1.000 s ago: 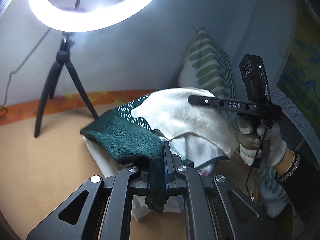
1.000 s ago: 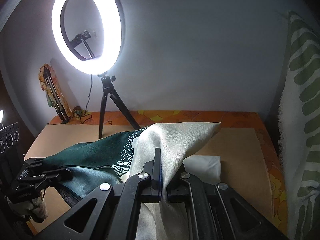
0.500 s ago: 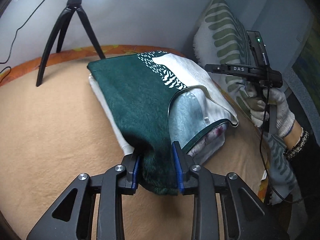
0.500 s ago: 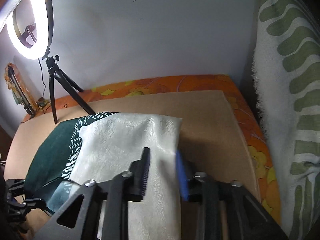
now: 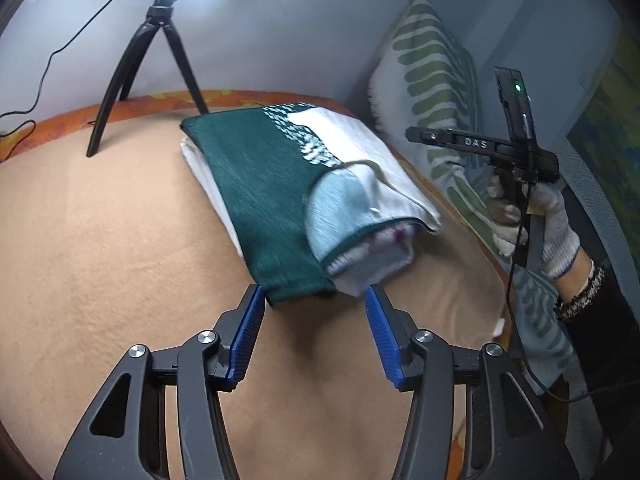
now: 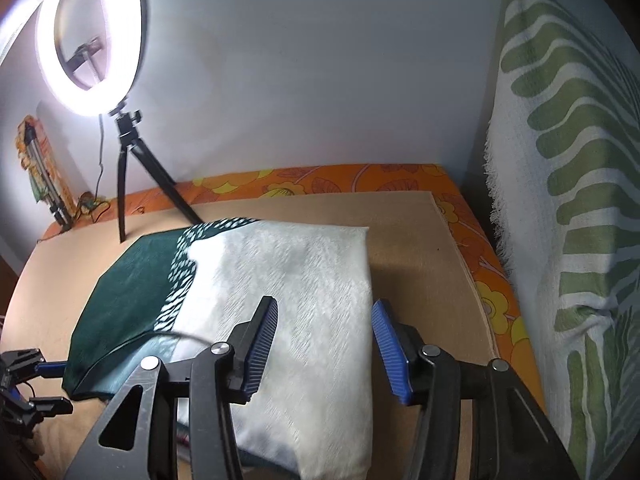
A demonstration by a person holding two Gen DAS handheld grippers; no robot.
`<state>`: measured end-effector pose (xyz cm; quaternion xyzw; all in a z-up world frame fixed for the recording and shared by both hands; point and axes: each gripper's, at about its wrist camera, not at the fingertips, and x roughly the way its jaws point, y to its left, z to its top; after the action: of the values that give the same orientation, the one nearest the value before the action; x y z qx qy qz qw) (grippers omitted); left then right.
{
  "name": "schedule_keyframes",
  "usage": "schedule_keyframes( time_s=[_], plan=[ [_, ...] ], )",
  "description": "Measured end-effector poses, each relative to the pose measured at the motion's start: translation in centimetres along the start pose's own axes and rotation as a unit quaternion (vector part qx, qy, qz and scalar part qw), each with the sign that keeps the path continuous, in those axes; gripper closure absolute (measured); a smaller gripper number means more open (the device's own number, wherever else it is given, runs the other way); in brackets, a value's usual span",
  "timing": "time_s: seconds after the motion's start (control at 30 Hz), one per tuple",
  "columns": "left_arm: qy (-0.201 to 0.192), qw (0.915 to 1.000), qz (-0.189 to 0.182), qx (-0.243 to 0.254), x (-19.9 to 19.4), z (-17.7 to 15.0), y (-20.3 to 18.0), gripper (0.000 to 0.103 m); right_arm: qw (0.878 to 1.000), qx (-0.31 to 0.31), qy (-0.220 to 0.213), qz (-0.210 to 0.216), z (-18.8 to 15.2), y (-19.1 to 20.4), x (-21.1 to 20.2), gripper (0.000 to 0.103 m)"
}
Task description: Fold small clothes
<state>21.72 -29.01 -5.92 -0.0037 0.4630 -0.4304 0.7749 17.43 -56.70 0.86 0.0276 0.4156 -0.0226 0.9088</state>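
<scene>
A folded dark green and white garment (image 5: 276, 208) lies flat on a stack of white folded cloth (image 5: 200, 168) on the tan surface (image 5: 100, 260). My left gripper (image 5: 316, 306) is just short of the garment's green near edge. Its jaws are opening and the blue pads (image 5: 250, 332) touch nothing. My right gripper (image 6: 324, 320) hovers over the white half of the garment (image 6: 304, 272). Its jaws are opening too, and the cloth lies below the pads, not pinched. In the left wrist view a gloved hand (image 5: 536, 220) holds the right gripper (image 5: 472, 142) beyond the garment's right side.
A ring light (image 6: 90, 36) on a black tripod (image 5: 156, 60) stands at the back by the wall. A white pillow with green leaf stripes (image 6: 568, 200) leans along the right side. An orange flowered sheet (image 6: 340, 180) borders the tan surface. A cable (image 5: 48, 68) trails at the far left.
Both grippers were shut on the lifted garment. They lowered it onto the stack, opened and let go. It now lies flat, and both views have tilted down.
</scene>
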Motion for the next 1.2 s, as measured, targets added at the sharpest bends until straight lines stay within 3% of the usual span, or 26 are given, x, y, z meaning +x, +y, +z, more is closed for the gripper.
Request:
schedule_keyframes(
  time_s=[0.43,0.9,1.2],
  plan=[
    [-0.028,0.9987,0.028,0.033,-5.8,-2.3,-2.2,0.051,1.0,0.01,-0.022,-0.01,-2.4,3.7,-7.0,0.042],
    [-0.079,0.9897,0.082,0.087,-12.5,-6.5,-4.1,0.021,0.997,0.003,-0.064,-0.036,-7.9,11.6,-13.9,0.016],
    [-0.091,0.9811,0.137,0.102,-14.2,-8.4,-4.3,0.019,0.996,0.012,-0.077,-0.042,-11.1,15.7,-15.3,0.008]
  ],
)
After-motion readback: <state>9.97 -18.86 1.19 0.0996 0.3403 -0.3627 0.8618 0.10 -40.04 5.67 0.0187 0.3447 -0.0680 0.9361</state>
